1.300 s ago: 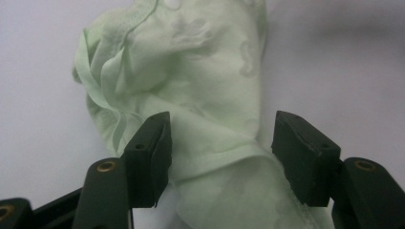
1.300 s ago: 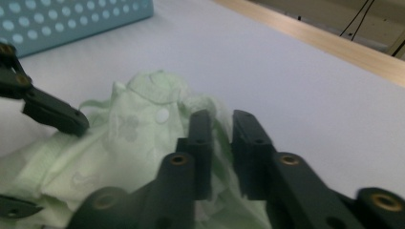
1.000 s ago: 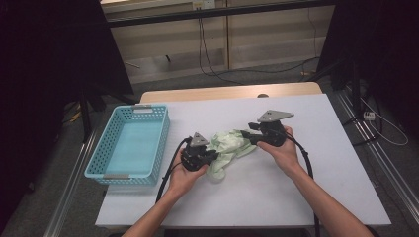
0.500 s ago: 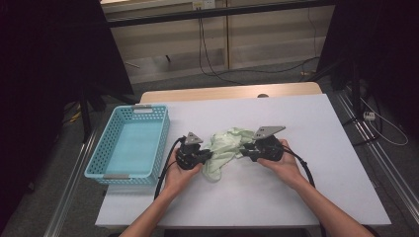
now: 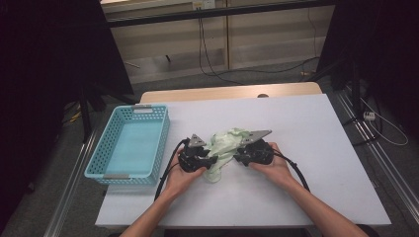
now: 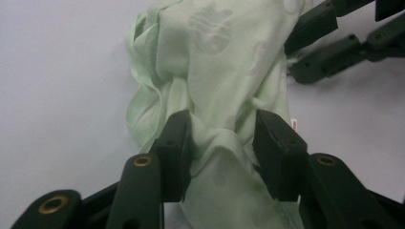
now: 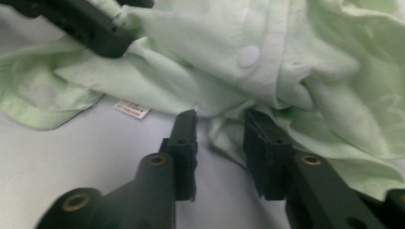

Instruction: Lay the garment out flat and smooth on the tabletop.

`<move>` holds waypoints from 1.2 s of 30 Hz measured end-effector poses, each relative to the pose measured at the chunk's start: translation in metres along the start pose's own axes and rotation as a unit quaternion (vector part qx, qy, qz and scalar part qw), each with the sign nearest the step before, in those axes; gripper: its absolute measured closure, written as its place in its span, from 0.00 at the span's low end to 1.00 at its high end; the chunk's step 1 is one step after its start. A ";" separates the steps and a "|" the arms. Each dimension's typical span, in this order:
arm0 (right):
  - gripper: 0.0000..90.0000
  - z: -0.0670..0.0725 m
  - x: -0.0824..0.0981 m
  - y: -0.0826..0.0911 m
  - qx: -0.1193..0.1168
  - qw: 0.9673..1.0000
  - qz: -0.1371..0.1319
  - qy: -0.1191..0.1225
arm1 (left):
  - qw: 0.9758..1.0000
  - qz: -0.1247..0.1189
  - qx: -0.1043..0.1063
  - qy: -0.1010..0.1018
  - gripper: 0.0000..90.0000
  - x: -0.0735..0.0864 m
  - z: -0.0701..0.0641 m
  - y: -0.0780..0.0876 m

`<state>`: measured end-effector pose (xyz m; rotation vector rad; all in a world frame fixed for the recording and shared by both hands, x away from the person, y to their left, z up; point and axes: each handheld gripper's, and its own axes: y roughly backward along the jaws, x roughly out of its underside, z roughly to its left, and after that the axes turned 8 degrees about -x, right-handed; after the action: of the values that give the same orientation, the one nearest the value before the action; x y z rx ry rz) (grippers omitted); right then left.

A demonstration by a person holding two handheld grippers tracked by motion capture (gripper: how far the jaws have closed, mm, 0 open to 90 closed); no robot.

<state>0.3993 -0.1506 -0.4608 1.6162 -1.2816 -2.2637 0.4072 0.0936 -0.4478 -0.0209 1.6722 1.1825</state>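
My left claw has just loosened around the crumpled green shirt; my right claw stands narrow at its hem, folding unfinished, basket at left empty.

The pale green garment lies crumpled in a heap on the white bench, near its middle; thin, wrinkled fabric (faint printed shapes, a small white tag at one edge).
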 end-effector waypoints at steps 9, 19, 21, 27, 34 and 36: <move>0.99 -0.002 -0.002 0.011 0.008 1.000 -0.015 -0.017 | 1.000 -0.008 0.016 0.007 0.93 0.000 0.008 0.003; 0.99 -0.010 -0.011 0.058 0.018 0.996 -0.078 -0.025 | 0.997 -0.038 0.028 0.060 0.95 -0.004 0.022 0.016; 0.99 -0.013 -0.014 0.067 0.024 0.995 -0.092 -0.030 | 0.996 -0.042 0.027 0.074 0.95 -0.003 0.027 0.018; 0.99 -0.015 -0.018 0.084 0.026 0.993 -0.115 -0.029 | 0.996 -0.036 0.033 0.078 0.94 -0.003 0.024 0.014; 0.99 -0.003 -0.011 0.082 0.010 0.996 -0.085 -0.013 | 0.997 -0.032 0.034 0.066 0.94 -0.003 0.020 0.017; 0.99 0.003 -0.005 0.083 0.002 0.997 -0.079 -0.010 | 0.996 -0.032 0.030 0.073 0.93 -0.002 0.021 0.018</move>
<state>0.3674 -0.2006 -0.4017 1.7588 -1.2042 -2.3742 0.4135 0.1165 -0.4332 -0.1245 1.8214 1.1040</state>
